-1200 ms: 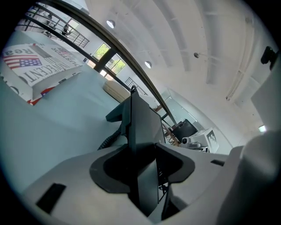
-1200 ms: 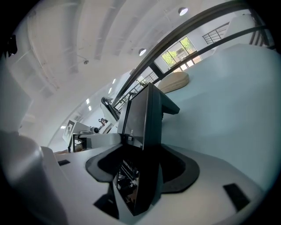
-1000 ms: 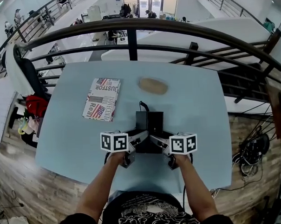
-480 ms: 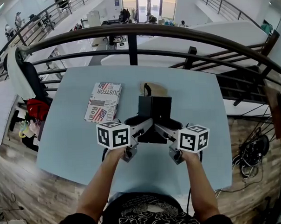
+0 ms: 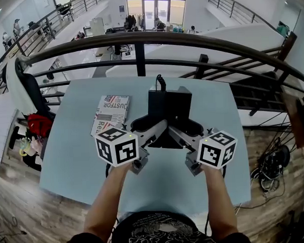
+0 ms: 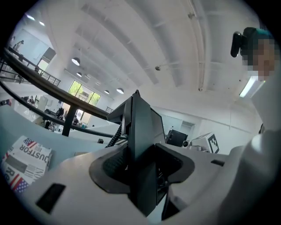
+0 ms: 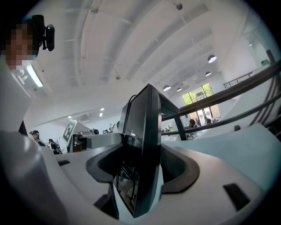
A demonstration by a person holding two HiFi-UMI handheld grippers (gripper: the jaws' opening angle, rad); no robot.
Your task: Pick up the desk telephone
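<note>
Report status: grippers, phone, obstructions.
Left gripper and right gripper shut on phone. Phone held off table, cord at far side. Newspaper left, clear.

We see our right gripper clamped on the desk telephone: its black body stands edge-on between the two dark pads, which press on its sides. Left of the telephone, a cube with a square marker shows against the white wall. At right lies the pale blue table, and above it a dark railing crosses bright windows. Round ceiling lamps glow overhead
</note>
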